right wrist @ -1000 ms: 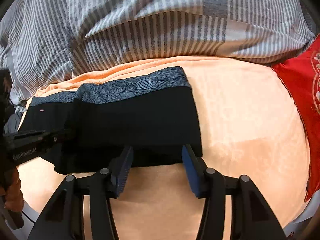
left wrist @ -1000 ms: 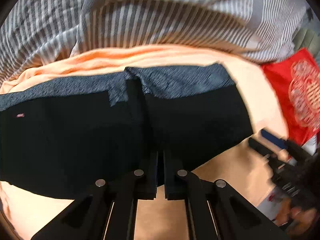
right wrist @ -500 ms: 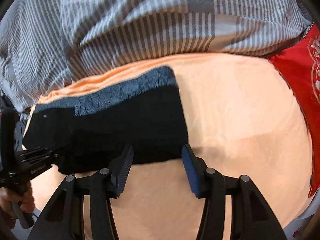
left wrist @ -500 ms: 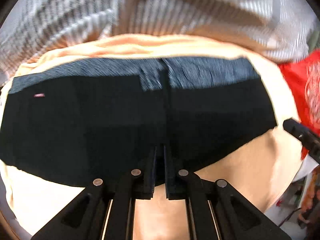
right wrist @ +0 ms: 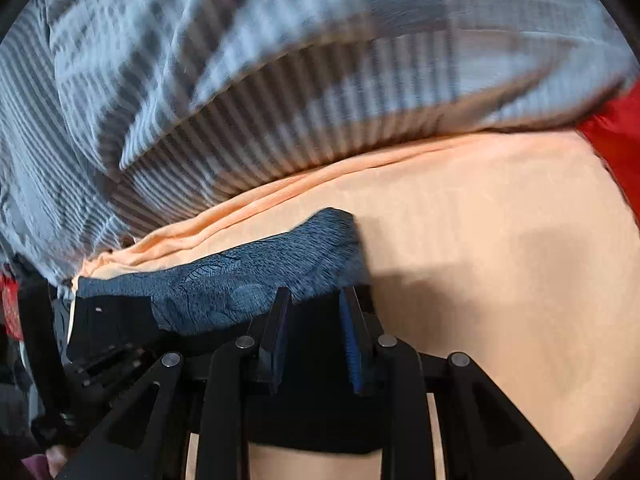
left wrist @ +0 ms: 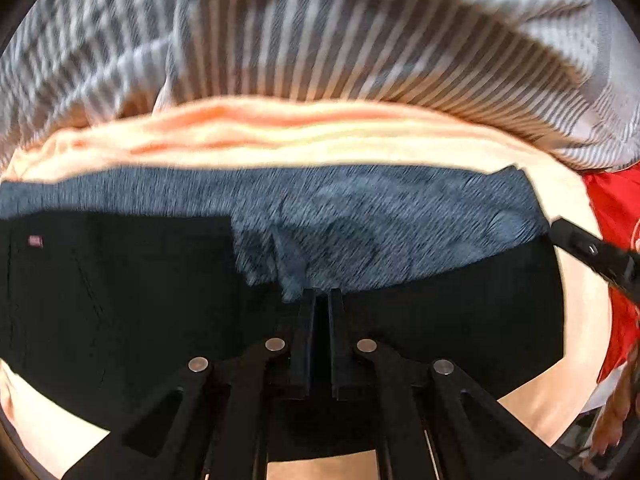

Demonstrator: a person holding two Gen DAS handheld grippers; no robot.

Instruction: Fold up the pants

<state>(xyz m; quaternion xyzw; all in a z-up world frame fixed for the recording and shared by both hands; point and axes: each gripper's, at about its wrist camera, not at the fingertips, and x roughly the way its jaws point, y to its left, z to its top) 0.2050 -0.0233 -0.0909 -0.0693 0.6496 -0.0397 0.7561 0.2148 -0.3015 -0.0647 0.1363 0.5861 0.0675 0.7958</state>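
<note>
Black pants (left wrist: 120, 300) with a blue-grey patterned waistband (left wrist: 400, 216) lie flat on a peach blanket (left wrist: 320, 140). My left gripper (left wrist: 322, 294) is shut over the black fabric just below the waistband, at the pants' middle seam. In the right wrist view the pants (right wrist: 320, 400) lie under my right gripper (right wrist: 314, 296), which is open, its fingers astride the cloth near the waistband's right end (right wrist: 320, 240). The right gripper also shows at the right edge of the left wrist view (left wrist: 592, 252).
A grey and white striped duvet (left wrist: 360, 40) is heaped along the far side of the blanket. A red cloth (left wrist: 616, 208) lies to the right. Bare peach blanket (right wrist: 500, 280) spreads right of the pants.
Both grippers have moved forward over the pants toward the waistband. The right gripper's fingers have come closer together. The left gripper has stayed shut.
</note>
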